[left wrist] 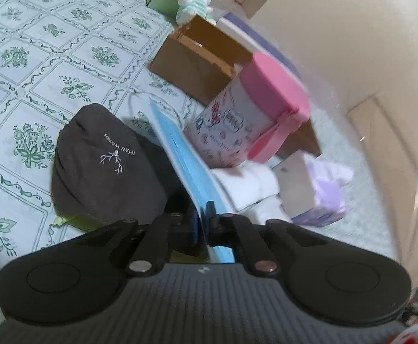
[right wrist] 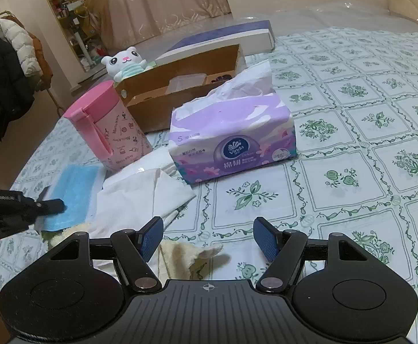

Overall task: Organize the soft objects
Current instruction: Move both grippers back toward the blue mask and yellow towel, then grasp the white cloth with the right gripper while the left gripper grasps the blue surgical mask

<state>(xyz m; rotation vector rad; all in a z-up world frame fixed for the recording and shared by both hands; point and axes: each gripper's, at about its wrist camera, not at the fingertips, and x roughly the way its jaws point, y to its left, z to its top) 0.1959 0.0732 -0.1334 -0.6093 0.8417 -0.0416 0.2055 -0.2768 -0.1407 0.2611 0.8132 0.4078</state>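
My left gripper is shut on a blue face mask, held on edge above the bed; it also shows in the right wrist view, clamping the mask. A dark brown folded cloth lies left of the mask. My right gripper is open and empty over a cream towel. White tissues lie in front of a purple tissue pack. A white plush cat sits behind a cardboard box.
A pink lidded cup stands left of the tissue pack, close to the mask. A white and blue flat box lies behind the cardboard box. The green-patterned bedsheet stretches to the right. Coats hang at the far left.
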